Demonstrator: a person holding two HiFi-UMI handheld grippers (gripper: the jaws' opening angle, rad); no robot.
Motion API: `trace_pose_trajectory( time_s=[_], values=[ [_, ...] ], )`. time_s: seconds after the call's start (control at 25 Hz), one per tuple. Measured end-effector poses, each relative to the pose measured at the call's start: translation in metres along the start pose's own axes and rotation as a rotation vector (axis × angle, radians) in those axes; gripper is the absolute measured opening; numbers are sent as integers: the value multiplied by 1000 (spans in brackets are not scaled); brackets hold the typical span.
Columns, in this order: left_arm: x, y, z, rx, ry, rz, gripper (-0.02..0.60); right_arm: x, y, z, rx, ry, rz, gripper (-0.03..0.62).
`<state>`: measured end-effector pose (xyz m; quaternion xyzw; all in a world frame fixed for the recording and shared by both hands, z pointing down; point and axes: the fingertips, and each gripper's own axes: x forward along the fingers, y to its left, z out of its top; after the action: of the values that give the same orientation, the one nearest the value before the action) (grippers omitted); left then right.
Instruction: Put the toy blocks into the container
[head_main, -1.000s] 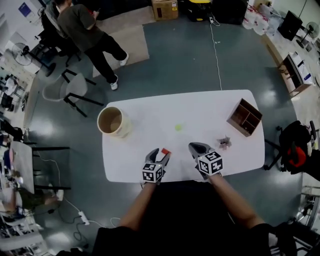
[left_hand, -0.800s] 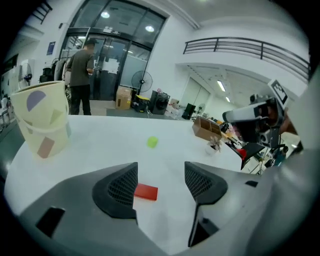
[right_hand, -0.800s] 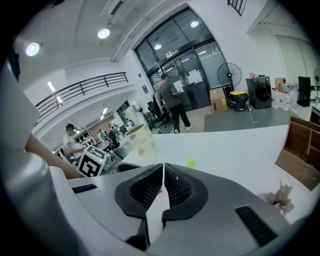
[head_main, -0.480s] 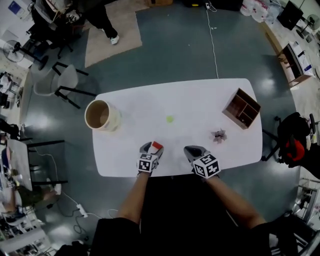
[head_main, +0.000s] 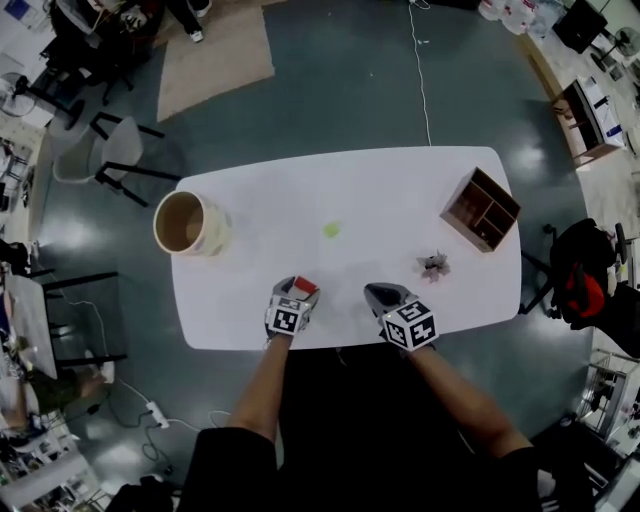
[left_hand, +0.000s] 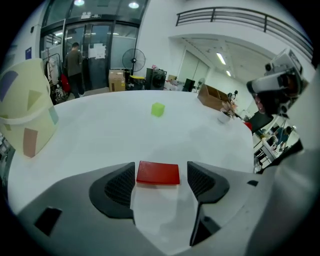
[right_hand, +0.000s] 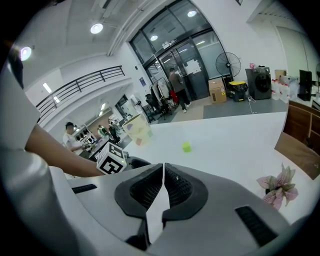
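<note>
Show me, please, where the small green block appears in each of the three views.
Head view: green block mid-table, slightly above the picture's centre.
Left gripper view: green block upper centre, beyond the red block.
Right gripper view: green block near the centre.
Shared landmark: the cream container, left of the block in every view.

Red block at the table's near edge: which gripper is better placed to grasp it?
Left. On the left gripper the jaws have just been opening and straddle the red block, not yet gripping it; the container stands on that side. The right gripper is shut and empty.
</note>
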<state>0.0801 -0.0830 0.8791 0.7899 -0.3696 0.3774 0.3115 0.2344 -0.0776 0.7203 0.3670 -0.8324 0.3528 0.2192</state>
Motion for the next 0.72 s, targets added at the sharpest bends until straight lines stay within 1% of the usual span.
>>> trace_pose_trajectory(
  time_s=[0.16, 0.24, 0.36, 0.44, 0.52, 0.64, 0.72],
  values=[
    [6, -2, -8, 20, 42, 7, 302, -1, -2, 8, -1, -11, -2, 8],
    [7, -2, -9, 12, 44, 18, 301, -2, -3, 8, -3, -11, 0, 8],
    [7, 3, -8, 0, 42, 48, 301, -3, -6, 5, 8, -11, 0, 8],
    [7, 6, -9, 13, 56, 75, 299, -4, -8, 1, 15, -9, -3, 8],
    [8, 9, -10, 26, 74, 92, 281, -5, -9, -2, 20, -8, -7, 8],
    [8, 9, -7, 27, 70, 92, 278, -5, -10, -5, 29, -7, -10, 8],
    [7, 10, -8, 8, 71, 93, 276, -5, -10, -8, 35, -6, -9, 8]
  ],
)
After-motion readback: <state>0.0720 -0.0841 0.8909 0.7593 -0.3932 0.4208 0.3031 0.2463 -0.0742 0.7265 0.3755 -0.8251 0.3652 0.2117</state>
